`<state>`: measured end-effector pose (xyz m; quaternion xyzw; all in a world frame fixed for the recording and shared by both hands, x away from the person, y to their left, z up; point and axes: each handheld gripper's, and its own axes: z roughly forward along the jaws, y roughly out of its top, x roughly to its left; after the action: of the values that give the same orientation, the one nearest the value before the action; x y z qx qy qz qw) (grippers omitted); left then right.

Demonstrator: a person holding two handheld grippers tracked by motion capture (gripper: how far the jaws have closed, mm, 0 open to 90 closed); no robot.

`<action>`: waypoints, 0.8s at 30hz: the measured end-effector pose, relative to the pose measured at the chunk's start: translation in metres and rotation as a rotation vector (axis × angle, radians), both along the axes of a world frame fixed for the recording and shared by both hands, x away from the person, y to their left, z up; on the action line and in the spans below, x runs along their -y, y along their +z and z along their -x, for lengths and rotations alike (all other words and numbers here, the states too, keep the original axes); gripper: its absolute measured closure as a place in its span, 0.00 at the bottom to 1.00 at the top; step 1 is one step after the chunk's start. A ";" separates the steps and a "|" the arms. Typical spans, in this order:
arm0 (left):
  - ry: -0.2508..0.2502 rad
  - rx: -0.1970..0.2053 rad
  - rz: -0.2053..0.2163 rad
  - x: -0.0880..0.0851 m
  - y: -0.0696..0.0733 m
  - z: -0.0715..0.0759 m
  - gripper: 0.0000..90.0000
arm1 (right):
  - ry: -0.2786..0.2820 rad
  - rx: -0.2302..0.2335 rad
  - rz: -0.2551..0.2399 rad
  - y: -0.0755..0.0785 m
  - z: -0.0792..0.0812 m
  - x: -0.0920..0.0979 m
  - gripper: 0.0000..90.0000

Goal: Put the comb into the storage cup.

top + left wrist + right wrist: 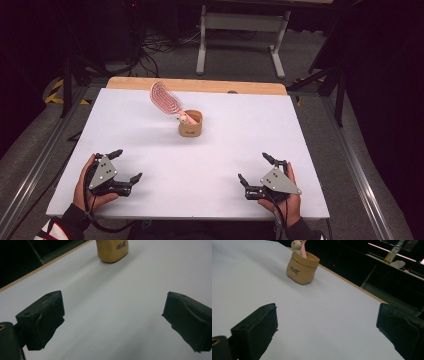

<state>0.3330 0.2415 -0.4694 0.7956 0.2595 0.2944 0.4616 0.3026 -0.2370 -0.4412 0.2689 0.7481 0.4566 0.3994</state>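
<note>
Near the middle of the white table (150, 165), a little toward its far edge, stands a small tan pot (191, 124) shaped like a soft sack, with a rolled rim and dark lettering on its side. A pink brush (166, 98) sits in it handle down, its oval slotted head leaning up and to the left, clear of the rim. A small pale figure (183, 119) is on the handle just at the pot's mouth; in the right gripper view it looks like a little animal, though its details are too small to make out.

The left gripper (126, 166) rests at the near left of the table, held in a hand (85, 187), its jaws spread wide with nothing between them. In the left gripper view only bare white surface lies between the two black jaws, and the pot's lower half shows at the top edge, well apart from them.

The right gripper (255, 169) rests at the near right, also in a hand (290, 197), jaws likewise wide apart and empty. In the right gripper view the pot stands well ahead, to the left.

Both grippers are well apart from the pot and from each other. A wooden strip (200, 85) runs along the table's far edge.
</note>
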 end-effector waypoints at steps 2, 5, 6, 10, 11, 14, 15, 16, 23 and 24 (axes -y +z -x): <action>-0.001 0.007 -0.005 -0.001 0.000 0.000 0.05 | -0.005 0.010 0.000 0.000 0.001 -0.001 0.05; -0.002 0.006 -0.001 -0.001 0.000 0.000 0.05 | -0.013 0.002 0.004 0.000 0.001 -0.001 0.05; -0.003 0.006 -0.002 -0.001 0.000 0.000 0.05 | -0.014 0.001 0.001 0.000 0.001 -0.001 0.05; -0.003 0.007 0.003 -0.002 0.001 0.001 0.05 | -0.014 0.003 -0.004 0.000 -0.002 -0.002 0.05; -0.001 0.008 0.003 -0.002 0.001 0.002 0.05 | -0.015 0.006 -0.002 0.000 -0.002 -0.002 0.05; 0.000 0.005 0.003 -0.001 0.001 0.000 0.05 | -0.007 -0.001 -0.003 -0.001 -0.002 -0.003 0.05; -0.001 0.006 0.000 0.000 0.001 0.000 0.05 | -0.006 -0.001 -0.002 -0.001 -0.002 -0.003 0.05; -0.004 0.008 0.001 0.000 0.002 0.000 0.05 | -0.006 -0.003 -0.002 -0.001 -0.002 -0.003 0.05; -0.012 0.004 0.001 0.002 0.001 0.000 0.05 | -0.006 -0.002 -0.006 0.000 -0.002 -0.002 0.05; -0.011 0.003 0.004 0.002 0.001 0.000 0.05 | -0.007 -0.003 -0.002 -0.001 -0.003 -0.003 0.05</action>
<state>0.3334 0.2397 -0.4684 0.7957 0.2550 0.2926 0.4650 0.3056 -0.2344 -0.4421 0.2727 0.7474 0.4553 0.3997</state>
